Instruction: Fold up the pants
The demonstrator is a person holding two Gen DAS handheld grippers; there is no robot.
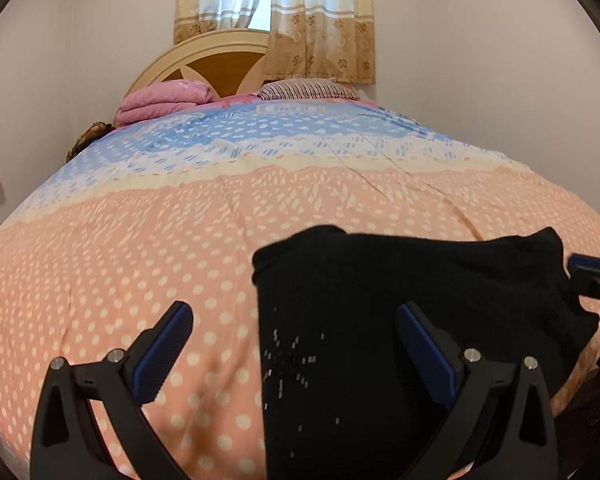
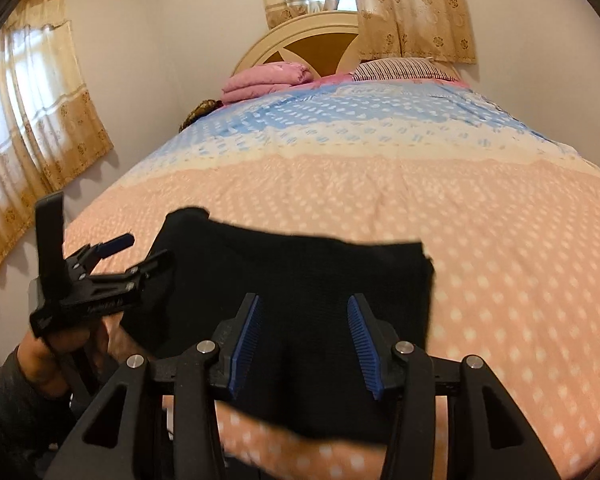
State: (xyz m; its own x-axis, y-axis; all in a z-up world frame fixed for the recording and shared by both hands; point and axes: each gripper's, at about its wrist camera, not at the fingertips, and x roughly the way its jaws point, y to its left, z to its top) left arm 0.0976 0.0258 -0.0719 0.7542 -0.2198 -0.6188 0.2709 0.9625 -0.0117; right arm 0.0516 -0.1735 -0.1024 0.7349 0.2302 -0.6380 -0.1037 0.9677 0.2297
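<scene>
Your left gripper stands wide open and your right gripper open too, neither holding cloth. The black knit pants lie bunched at the near edge of the bed, under both tools. I judge the next step is to pinch two corners of one edge, lift evenly and lay it flat. The pink-and-blue dotted quilt is soft; a folded pink blanket and cream wooden headboard sit far off.

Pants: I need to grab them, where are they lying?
In both views the pants lie on the bed's near edge, right of the left hand-held gripper.
</scene>
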